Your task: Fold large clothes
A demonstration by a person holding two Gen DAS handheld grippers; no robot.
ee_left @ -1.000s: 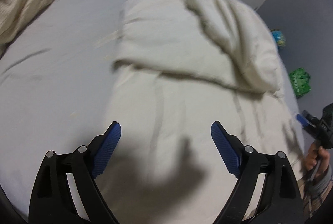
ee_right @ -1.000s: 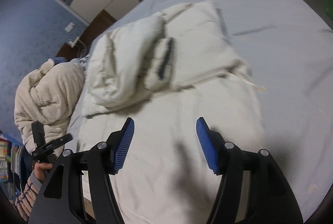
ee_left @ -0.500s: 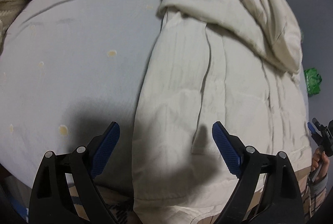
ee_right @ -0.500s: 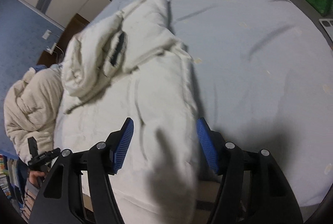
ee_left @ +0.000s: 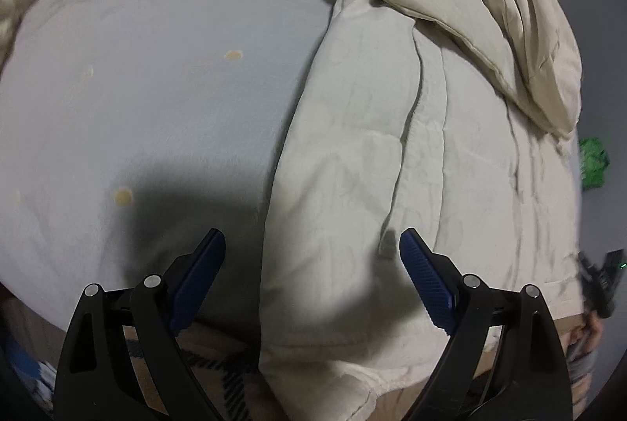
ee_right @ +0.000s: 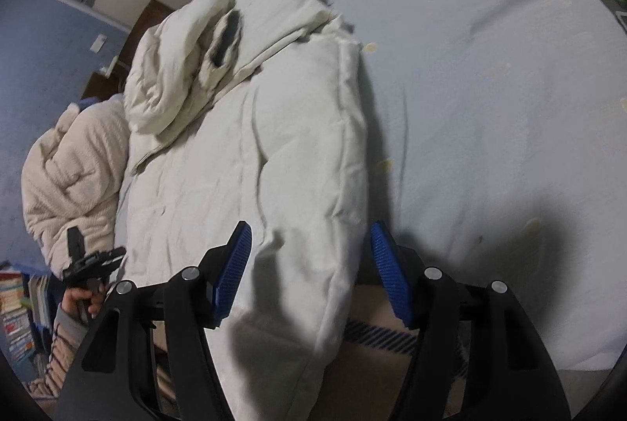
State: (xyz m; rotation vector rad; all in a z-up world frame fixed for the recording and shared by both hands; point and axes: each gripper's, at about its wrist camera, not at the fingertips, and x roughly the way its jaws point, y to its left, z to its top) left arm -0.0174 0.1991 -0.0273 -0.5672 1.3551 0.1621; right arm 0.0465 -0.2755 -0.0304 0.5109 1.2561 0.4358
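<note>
Padding is what governs this cream puffer coat (ee_left: 392,154): it looks bulky yet light, soft and springy, so I judge that any fold will tend to puff open, and the smooth shell may slide between blue pads unless a thick seam or hem is pinched. The best places to take hold seem to be the two lower corners of the hem, which droops over the near edge of the bed (ee_left: 156,88), where the fabric is bunched and firm. The coat lies lengthwise on the pale blue sheet, hem toward the person, its upper part already doubled over at the far end with a sleeve and dark-lined cuff (ee_right: 227,37) resting on top. The left tool (ee_left: 312,266) hovers above the coat's left side edge near the hem, spread wide and holding nothing, one pad over bare sheet and the other over fabric. The right tool (ee_right: 309,256) is likewise released and empty, straddling the coat's right side edge close to the near edge of the bed, apparently just above it rather than touching. A second cream knit garment (ee_right: 74,166) is heaped at the far left side of the bed, well apart from the hem
</note>
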